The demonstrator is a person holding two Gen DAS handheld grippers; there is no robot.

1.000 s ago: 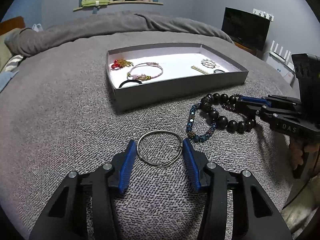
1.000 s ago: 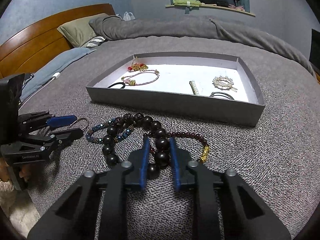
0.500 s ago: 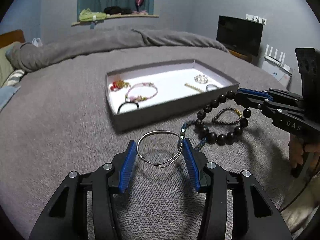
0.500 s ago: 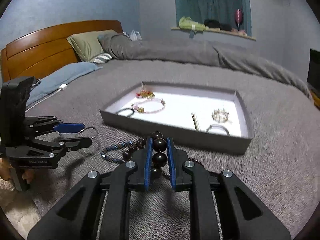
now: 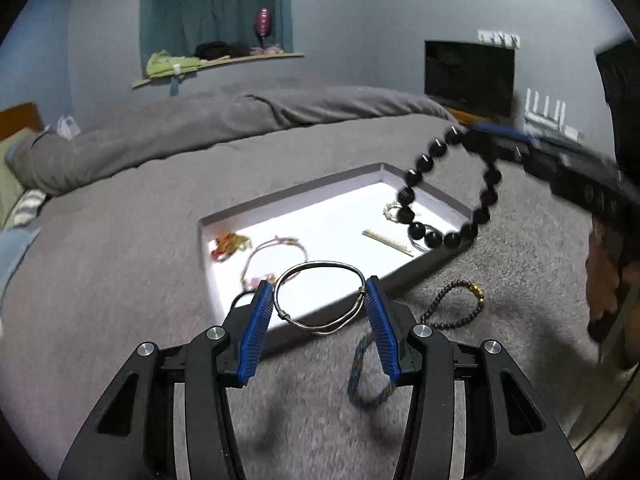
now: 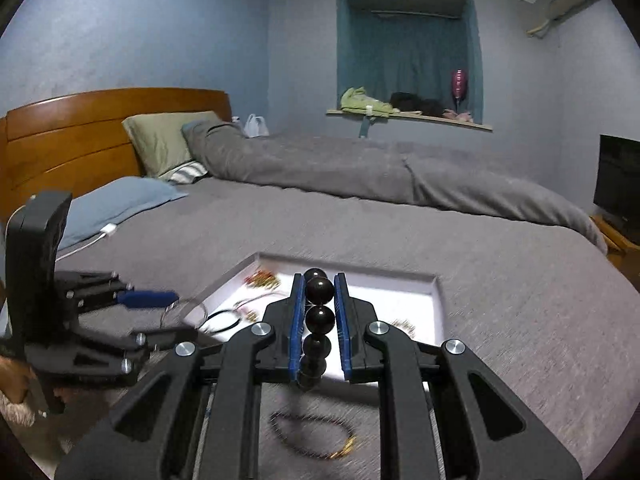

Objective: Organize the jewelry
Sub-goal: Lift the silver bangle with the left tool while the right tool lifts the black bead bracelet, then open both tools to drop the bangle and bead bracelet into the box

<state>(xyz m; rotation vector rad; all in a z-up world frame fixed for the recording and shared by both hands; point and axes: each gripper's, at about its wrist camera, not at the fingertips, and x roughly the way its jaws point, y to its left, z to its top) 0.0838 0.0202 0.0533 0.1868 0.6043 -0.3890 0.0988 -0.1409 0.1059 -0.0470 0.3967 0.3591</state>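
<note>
On the bed point(image 6: 520, 320): I see a grey cover, with a shallow grey tray point(image 5: 280, 200) lying flat on it, its white floor lit and its long side running from near left to far right in my left view
Left gripper point(image 5: 320, 312): my blue pads clamp a thin silver wire bangle point(image 5: 320, 268) by its two sides, so I hold it gripped across its width
Bangle's lie: its ring faces roughly upward and tips away from me, the far arc raised over the tray's near wall, the near arc sagging between the pads; the wire wrap sits by the right pad
Right gripper point(image 6: 319, 308): clenched on a bracelet of large dark beads point(image 6: 319, 292), two beads pinched between the pads
Dark beads' lie: from my right view the string runs straight along the fingers, one bead past the tips; from my left view the loop point(image 5: 448, 188) hangs in the air below the right gripper point(image 5: 472, 140), over the tray's far right corner, its plane close to upright
Inside the tray: a red and gold piece point(image 5: 228, 244) at the left end, a pink cord bracelet point(image 5: 276, 256) beside it, a pale gold bar point(image 5: 386, 242) to the right; the pieces behind the beads I cannot make out
Left on the cover: a small dark red bead bracelet with a gold charm point(image 5: 456, 304) just beside the tray's near wall, and a blue beaded loop point(image 5: 368, 376) nearer to me, blurred
Person: a hand point(image 5: 608, 280) on the right gripper's handle, at my right edge
</note>
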